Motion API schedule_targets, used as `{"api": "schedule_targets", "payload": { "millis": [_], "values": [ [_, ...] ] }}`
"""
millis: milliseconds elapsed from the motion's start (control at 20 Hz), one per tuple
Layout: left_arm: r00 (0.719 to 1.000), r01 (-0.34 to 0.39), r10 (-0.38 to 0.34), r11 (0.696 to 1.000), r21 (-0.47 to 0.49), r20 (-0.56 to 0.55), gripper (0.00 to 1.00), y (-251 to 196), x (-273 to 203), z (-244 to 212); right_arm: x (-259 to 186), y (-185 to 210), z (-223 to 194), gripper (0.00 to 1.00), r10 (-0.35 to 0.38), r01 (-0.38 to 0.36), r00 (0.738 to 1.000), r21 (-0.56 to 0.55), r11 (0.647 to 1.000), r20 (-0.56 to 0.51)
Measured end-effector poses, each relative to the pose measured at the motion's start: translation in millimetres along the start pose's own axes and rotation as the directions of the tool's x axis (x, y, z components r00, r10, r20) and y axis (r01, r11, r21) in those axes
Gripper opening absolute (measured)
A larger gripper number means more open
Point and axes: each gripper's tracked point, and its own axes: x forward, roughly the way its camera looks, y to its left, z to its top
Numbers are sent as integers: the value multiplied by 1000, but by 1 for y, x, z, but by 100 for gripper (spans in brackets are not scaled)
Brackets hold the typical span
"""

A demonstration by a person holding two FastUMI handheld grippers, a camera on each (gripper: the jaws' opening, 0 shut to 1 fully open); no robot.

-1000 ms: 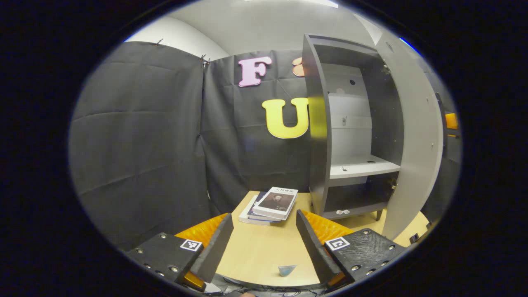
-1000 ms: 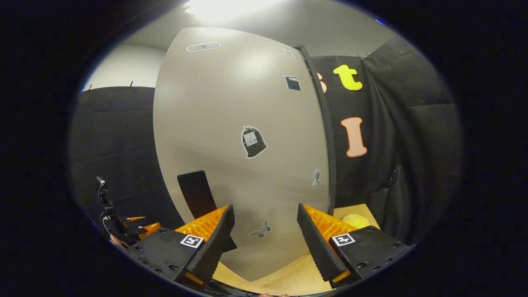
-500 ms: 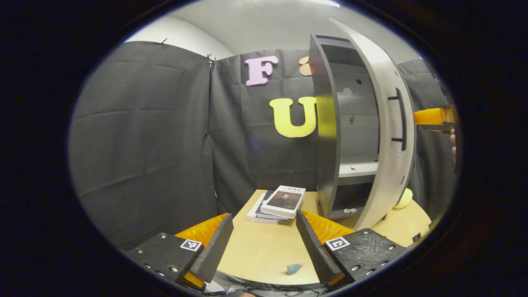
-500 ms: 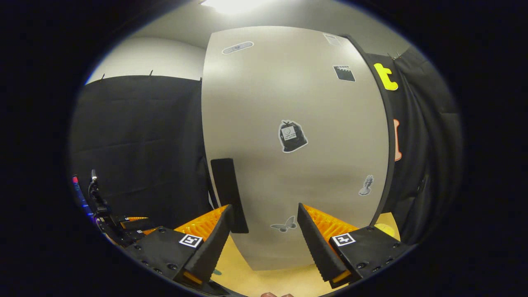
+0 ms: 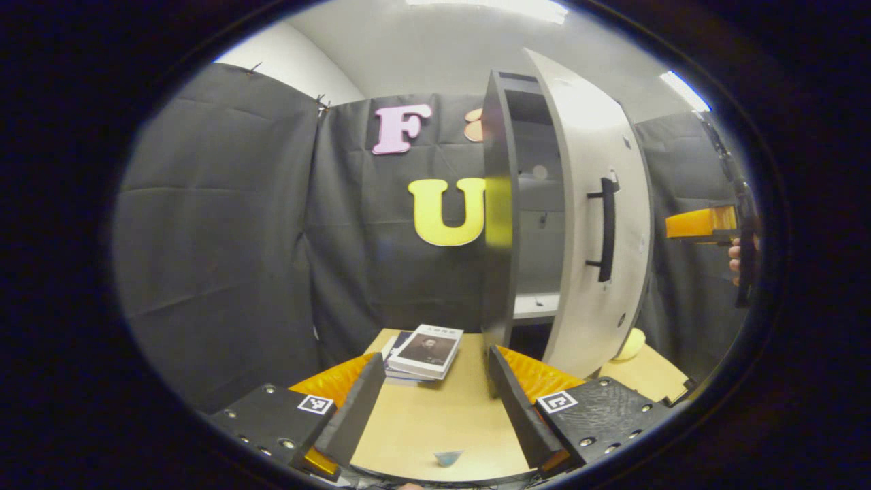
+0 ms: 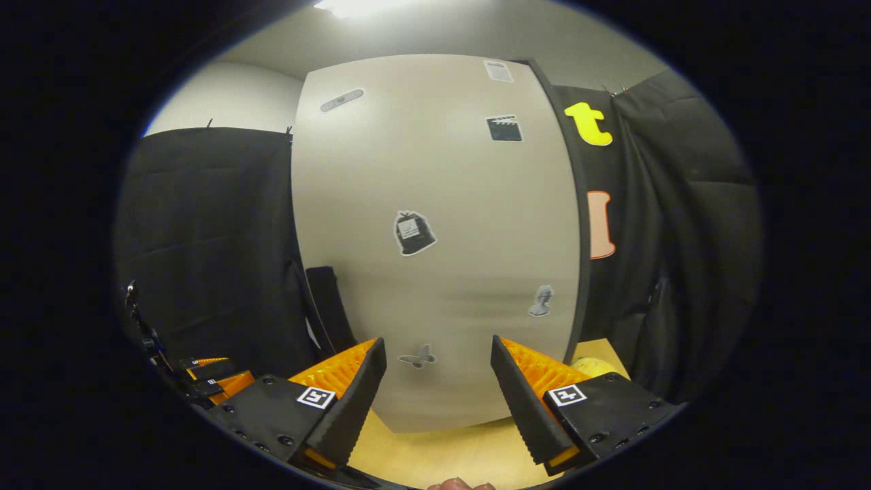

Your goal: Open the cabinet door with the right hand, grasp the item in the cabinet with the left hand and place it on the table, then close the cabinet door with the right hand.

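Beside the cabinet [image 5: 500,224], its door [image 6: 442,258] stands ajar; both grippers, left gripper [image 5: 435,408] and right gripper [image 6: 439,395], gape empty (books [image 5: 425,350] on tabletop [image 5: 435,422]), likely for pushing it shut.

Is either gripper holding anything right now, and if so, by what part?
Nothing is held. The left gripper is open over the table, and the right gripper is open facing the cabinet door, with nothing between its fingers.
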Motion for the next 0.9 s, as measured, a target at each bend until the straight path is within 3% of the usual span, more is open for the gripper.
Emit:
{"api": "schedule_targets", "payload": {
  "millis": [150,350,550,900],
  "values": [
    [999,47,-47,999,-19,24,92,-22,9,18,-21,-46,0,97,-123,123,992,-19,992,-7],
    [998,56,-51,994,-95,46,92,-42,6,45,-42,-103,4,98,-220,220,975,14,975,26],
    [996,31,-19,989,-146,89,92,-55,1,72,-53,-161,11,98,-268,268,962,9,963,47],
    [986,-6,23,995,-105,162,93,-90,-16,98,-66,-224,20,98,-280,283,951,-9,959,134]
  ]
}}
